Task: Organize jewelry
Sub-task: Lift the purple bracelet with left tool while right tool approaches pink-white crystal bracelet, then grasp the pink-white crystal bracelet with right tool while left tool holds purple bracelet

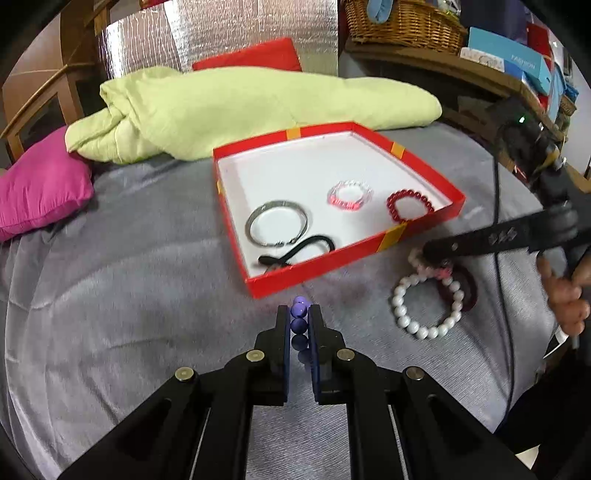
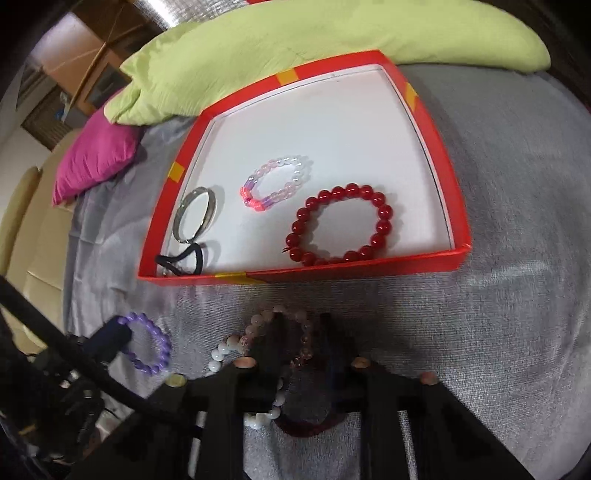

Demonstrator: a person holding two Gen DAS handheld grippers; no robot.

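My left gripper (image 1: 299, 314) is shut on a purple bead bracelet (image 1: 299, 308), just in front of the red box (image 1: 351, 258); the bracelet also shows in the right wrist view (image 2: 149, 341). The box holds a silver bangle (image 1: 277, 227), a black hair tie (image 1: 295, 253), a clear-and-pink bead bracelet (image 1: 350, 195) and a red bead bracelet (image 1: 410, 205). My right gripper (image 2: 301, 332) stands open over a pale pink bead bracelet (image 2: 291, 325), with one side of it between the jaws. A white bead bracelet (image 1: 428, 306) and a dark red ring (image 1: 467, 288) lie under it.
A grey sheet (image 1: 129, 277) covers the bed. A folded pale green blanket (image 1: 240, 107) and a magenta pillow (image 1: 40, 188) lie behind the box. A wicker basket (image 1: 402, 22) and boxes sit on a shelf at the back right.
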